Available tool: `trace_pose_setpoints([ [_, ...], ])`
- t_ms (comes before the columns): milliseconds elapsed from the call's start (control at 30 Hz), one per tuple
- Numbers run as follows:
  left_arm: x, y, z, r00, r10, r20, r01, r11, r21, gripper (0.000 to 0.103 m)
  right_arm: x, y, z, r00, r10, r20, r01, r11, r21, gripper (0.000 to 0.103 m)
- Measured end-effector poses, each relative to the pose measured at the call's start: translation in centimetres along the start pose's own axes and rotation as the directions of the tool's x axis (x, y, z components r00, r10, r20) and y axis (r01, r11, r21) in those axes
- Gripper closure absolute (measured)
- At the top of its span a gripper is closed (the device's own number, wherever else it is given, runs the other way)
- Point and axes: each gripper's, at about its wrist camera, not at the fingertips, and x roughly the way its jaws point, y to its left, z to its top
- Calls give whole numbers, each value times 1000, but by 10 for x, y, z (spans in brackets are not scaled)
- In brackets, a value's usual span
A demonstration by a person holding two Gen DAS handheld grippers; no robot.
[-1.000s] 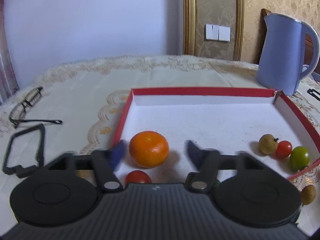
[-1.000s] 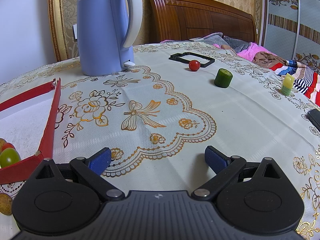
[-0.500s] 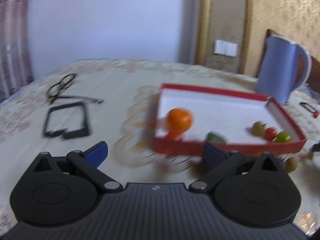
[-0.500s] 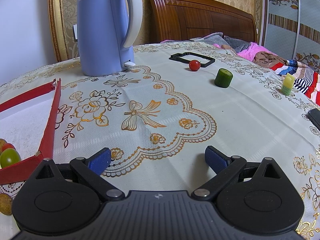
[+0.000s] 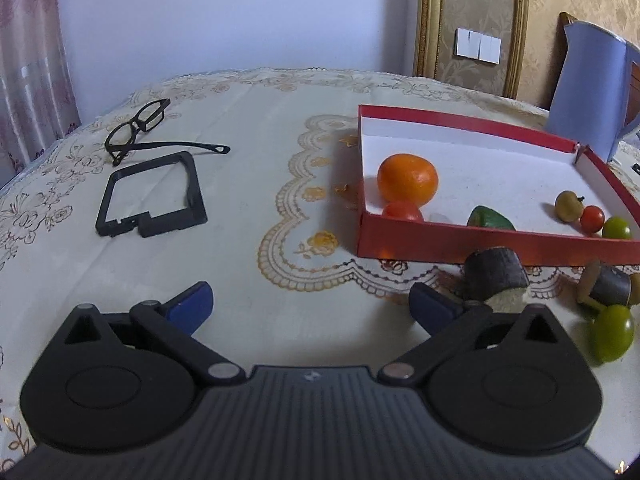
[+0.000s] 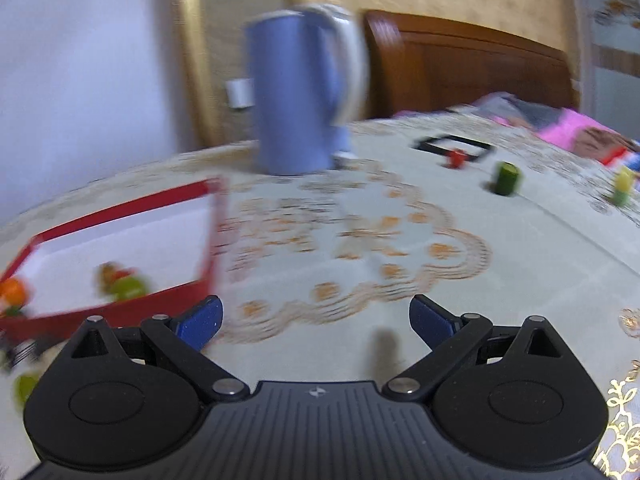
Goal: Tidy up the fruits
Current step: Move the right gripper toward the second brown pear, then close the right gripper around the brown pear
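Left wrist view: left gripper (image 5: 310, 306) spread wide, empty, above tablecloth.
Right gripper (image 6: 314, 322): spread wide, empty.
Red tray (image 5: 480, 240): holds orange (image 5: 407, 179), several small fruits.
Left out: green fruit (image 5: 612, 332) beyond tray's near edge.
Progress: partly done.

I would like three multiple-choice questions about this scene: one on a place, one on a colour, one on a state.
1. Where is the orange?
A. inside the red box
B. beside the glasses
C. in the left claw

2. What colour is the kettle?
A. red
B. blue
C. green

3. How is the left claw?
A. shut on a tomato
B. shut on nothing
C. open

Answers:
1. A, it lies on the white floor near the box's left wall.
2. B, its body is light blue.
3. C, the fingers stand wide apart, nothing between.
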Motion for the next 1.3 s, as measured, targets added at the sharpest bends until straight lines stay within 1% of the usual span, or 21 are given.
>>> trace_pose_setpoints([
  [67,1,1,0,1000,-3,0,3,1000,-6,0,-8,10,-2,997,75,-20,-75,997,-33,3],
  [133,0,1,0,1000,-2,0,2,1000,-6,0,-12,20,-4,990,133,-41,-135,989,-56,3],
  [200,0,2,0,1000,-4,0,4,1000,-7,0,-13,31,-5,981,185,-63,-190,978,-84,12],
  [233,0,2,0,1000,-4,0,4,1000,-7,0,-14,37,-6,977,199,-77,-207,973,-102,21],
  [267,0,1,0,1000,-3,0,3,1000,-6,0,-13,44,-8,973,211,-89,-221,968,-120,34],
  [300,0,2,0,1000,-3,0,3,1000,-6,0,-12,50,-9,969,224,-100,-237,961,-142,40],
  [333,0,2,0,1000,-3,0,3,1000,-6,0,-10,56,-12,968,227,-109,-243,956,-163,44],
  [400,0,2,0,1000,-3,0,3,1000,-6,0,-8,66,-17,965,229,-126,-250,950,-189,45],
  [433,0,2,0,1000,-3,0,3,1000,-7,0,-10,70,-19,963,237,-128,-259,946,-197,48],
  [500,0,1,0,1000,-3,0,3,1000,-6,0,-9,76,-19,955,264,-132,-287,936,-205,48],
  [533,0,1,0,1000,-2,0,2,1000,-5,0,-9,80,-19,955,268,-130,-291,932,-215,48],
  [567,0,1,0,1000,-3,0,3,1000,-6,0,-7,84,-19,957,261,-125,-283,931,-230,51],
  [600,0,1,0,1000,-3,0,3,1000,-6,0,-5,88,-18,961,249,-118,-271,929,-251,55],
  [633,0,1,0,1000,-3,0,3,1000,-7,0,-3,93,-18,964,242,-115,-265,925,-272,65],
  [667,0,1,0,1000,-4,1,4,1000,-8,0,-1,96,-18,964,240,-115,-263,923,-281,73],
  [733,0,1,0,1000,-5,1,5,1000,-9,0,5,99,-19,963,236,-133,-265,922,-283,76],
  [800,0,1,0,1000,-5,1,5,1000,-9,0,7,101,-20,965,227,-134,-258,920,-294,76],
  [933,0,1,0,1000,-6,2,6,1000,-11,0,3,98,-19,968,226,-104,-247,926,-286,76],
  [1033,0,2,0,1000,-9,3,9,1000,-14,0,-3,94,-17,966,245,-82,-258,930,-263,76],
  [1167,0,2,0,1000,-9,3,9,1000,-14,0,-13,89,0,974,226,3,-218,939,-266,76],
  [1300,0,2,0,1000,-9,4,9,1000,-15,0,3,85,24,983,183,16,-173,951,-255,76],
])
